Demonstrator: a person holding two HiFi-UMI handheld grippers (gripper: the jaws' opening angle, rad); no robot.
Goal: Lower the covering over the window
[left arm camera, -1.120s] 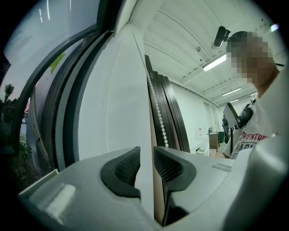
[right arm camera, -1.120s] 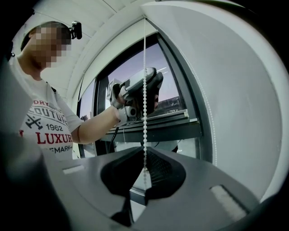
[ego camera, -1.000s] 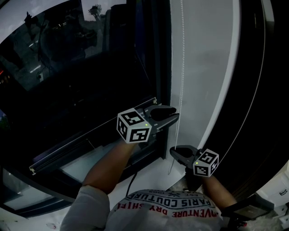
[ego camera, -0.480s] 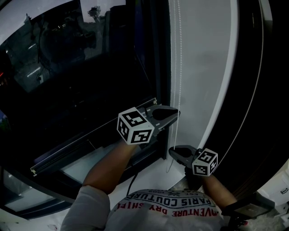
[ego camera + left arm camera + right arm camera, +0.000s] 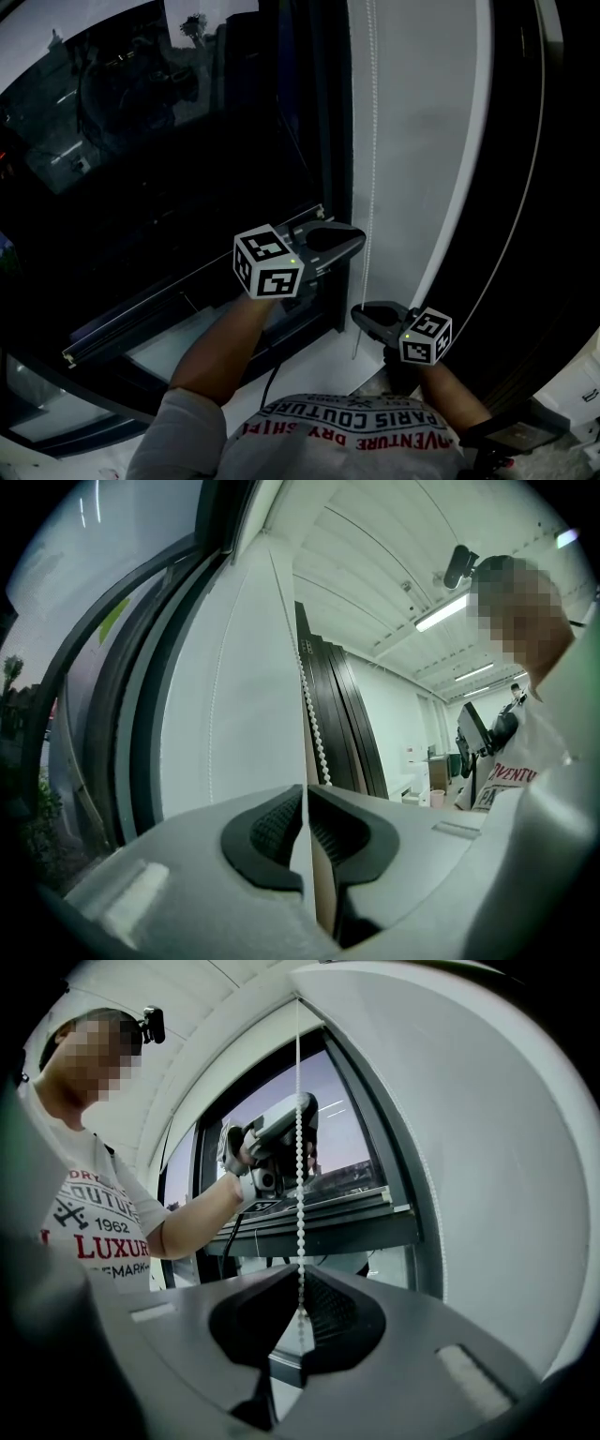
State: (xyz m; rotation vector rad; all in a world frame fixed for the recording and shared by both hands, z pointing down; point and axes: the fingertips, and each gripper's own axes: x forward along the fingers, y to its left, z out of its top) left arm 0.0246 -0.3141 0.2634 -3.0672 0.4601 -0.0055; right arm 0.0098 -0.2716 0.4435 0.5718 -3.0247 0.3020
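Bead chain hangs down the white wall just right of the dark window. The left gripper is clenched on it higher up. The right gripper, lower down, pinches the same chain between closed jaws.
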